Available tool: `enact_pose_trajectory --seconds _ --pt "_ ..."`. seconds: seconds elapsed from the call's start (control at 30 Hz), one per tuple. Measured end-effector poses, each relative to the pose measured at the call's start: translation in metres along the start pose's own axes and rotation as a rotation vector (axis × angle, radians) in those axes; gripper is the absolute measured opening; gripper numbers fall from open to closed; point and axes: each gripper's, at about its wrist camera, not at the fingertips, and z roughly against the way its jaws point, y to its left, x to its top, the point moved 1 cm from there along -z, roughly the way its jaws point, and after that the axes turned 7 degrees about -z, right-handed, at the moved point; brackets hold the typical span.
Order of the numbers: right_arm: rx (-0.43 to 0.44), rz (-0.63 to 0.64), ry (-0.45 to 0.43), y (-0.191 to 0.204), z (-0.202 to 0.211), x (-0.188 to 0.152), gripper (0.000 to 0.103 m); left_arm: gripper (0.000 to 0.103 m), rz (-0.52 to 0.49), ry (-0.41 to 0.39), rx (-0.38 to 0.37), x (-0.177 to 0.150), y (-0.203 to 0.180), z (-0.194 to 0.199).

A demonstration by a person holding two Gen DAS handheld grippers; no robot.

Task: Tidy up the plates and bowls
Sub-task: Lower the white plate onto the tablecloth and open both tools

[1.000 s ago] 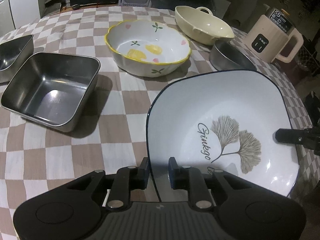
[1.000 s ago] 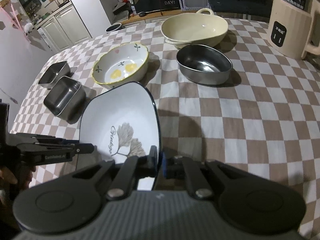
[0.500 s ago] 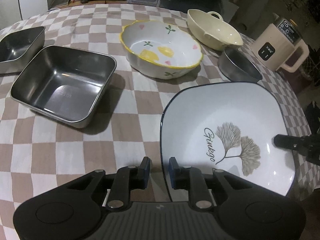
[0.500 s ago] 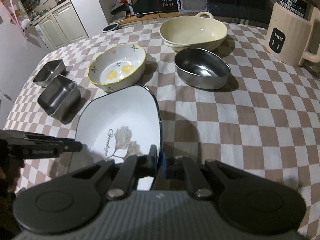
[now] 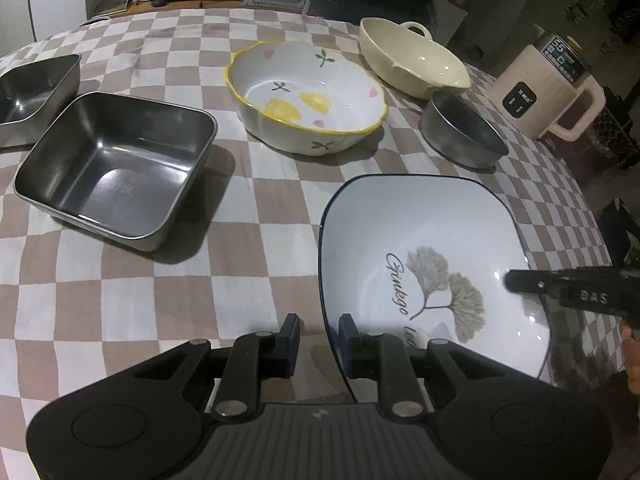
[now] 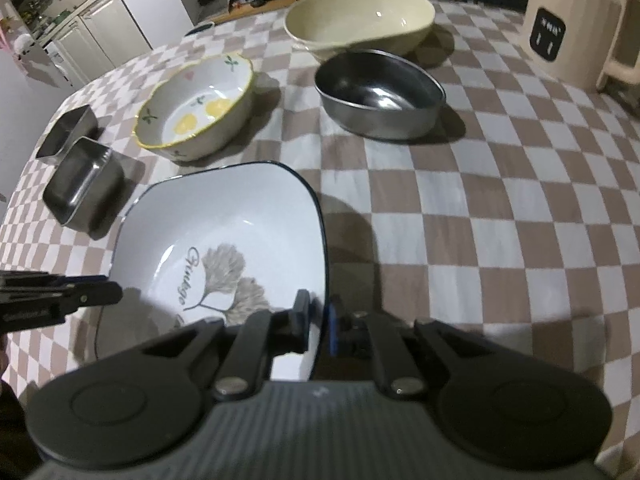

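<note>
Both cameras ride on the grippers and look steeply down along the jaws, close over the checked tabletop (image 5: 248, 216). The left wrist view sees the square ginkgo plate (image 5: 420, 248) from its left rim, the right wrist view from the opposite rim. Both share the flowered bowl (image 6: 196, 112).

Dim fisheye views, bowed edges, soft shadows, slight right-view motion blur.
</note>
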Motion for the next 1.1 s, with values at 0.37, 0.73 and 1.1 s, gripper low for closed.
enact_pose_trajectory --seconds 0.37,0.73,1.1 --pt "-0.013 0.024 0.010 0.001 -0.008 -0.001 0.014 0.023 -0.010 0.017 -0.008 0.000 -0.004 -0.003" --pt "-0.014 0.054 0.006 0.004 -0.005 -0.006 0.015 0.044 -0.020 0.028 0.024 0.002 -0.004 -0.006" --pt "0.065 0.037 -0.244 -0.005 0.062 0.013 0.099 0.103 0.006 -0.151 0.064 0.030 -0.001 0.033"
